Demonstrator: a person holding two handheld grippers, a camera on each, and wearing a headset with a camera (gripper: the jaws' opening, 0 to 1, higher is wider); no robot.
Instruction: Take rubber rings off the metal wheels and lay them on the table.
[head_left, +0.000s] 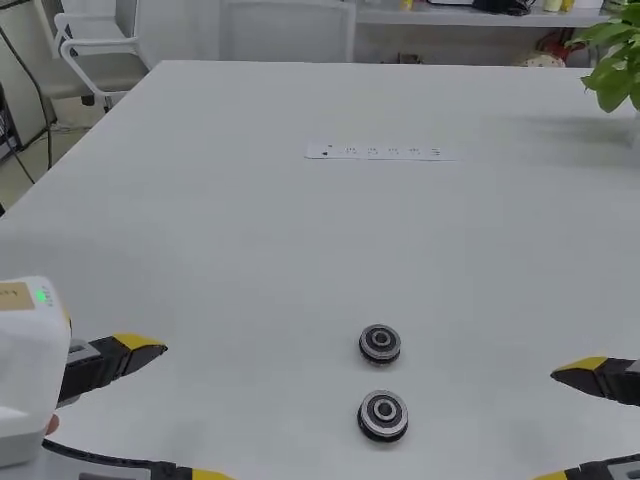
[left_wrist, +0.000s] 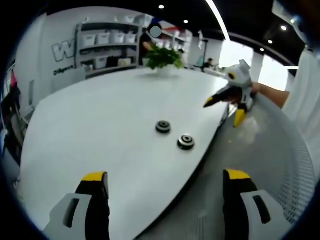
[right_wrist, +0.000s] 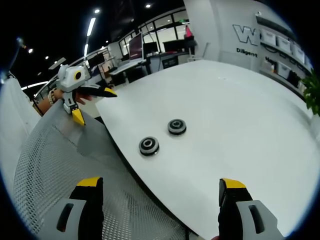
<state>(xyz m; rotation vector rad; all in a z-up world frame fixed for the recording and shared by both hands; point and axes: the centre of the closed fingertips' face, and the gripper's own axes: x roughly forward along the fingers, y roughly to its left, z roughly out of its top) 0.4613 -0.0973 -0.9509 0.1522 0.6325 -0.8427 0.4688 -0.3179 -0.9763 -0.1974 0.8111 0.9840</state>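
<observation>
Two small metal wheels with black rubber rings lie flat on the white table (head_left: 300, 230), close to its near edge. The farther wheel (head_left: 380, 343) (left_wrist: 163, 127) (right_wrist: 176, 126) sits just behind the nearer wheel (head_left: 383, 415) (left_wrist: 186, 142) (right_wrist: 149, 146). My left gripper (head_left: 180, 410) (left_wrist: 165, 176) (right_wrist: 95, 107) hovers open at the near edge, left of the wheels and well apart from them. On the other side, my right gripper (head_left: 555, 425) (right_wrist: 160, 183) (left_wrist: 223, 114) is open too, clear of the wheels. Nothing is between either pair of jaws.
A white power strip (head_left: 380, 152) lies flat at the table's middle. A green plant (head_left: 615, 60) stands at the far right corner, and a chair (head_left: 90, 50) is off the far left corner. The table's near edge runs just under both grippers.
</observation>
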